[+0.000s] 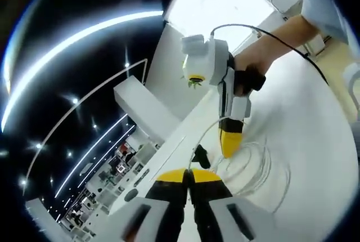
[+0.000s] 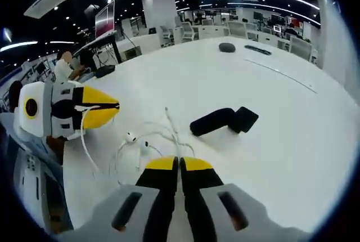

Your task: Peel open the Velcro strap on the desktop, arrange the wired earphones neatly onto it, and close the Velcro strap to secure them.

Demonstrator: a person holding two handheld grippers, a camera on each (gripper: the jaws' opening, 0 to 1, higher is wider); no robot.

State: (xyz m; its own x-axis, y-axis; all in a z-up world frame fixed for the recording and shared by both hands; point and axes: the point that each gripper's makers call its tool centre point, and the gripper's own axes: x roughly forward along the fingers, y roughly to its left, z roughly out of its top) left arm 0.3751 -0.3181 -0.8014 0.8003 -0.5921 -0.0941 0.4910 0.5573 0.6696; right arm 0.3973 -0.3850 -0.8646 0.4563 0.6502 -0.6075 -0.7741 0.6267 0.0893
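Note:
The white wired earphones lie in loose loops (image 2: pixel 147 145) on the white desktop (image 2: pixel 270 157), with two earbuds near the middle of the tangle. The same coil (image 1: pixel 256 169) spreads beside the right gripper in the left gripper view. The black Velcro strap (image 2: pixel 222 121) lies flat just beyond the cable, bent at one end, and shows as a small dark piece (image 1: pixel 201 155) ahead of my left jaws. My left gripper (image 2: pixel 109 107) is shut with a strand of cable hanging from its yellow jaws. My right gripper (image 2: pixel 180 164) is shut at the coil's near edge, where strands run into its tips.
A hand (image 1: pixel 253 65) holds the right gripper (image 1: pixel 230 143), and a black lead arcs over it. A dark mouse-like object (image 2: pixel 227 46) and a flat dark bar (image 2: pixel 257 50) lie far across the desktop. Office desks and chairs stand beyond.

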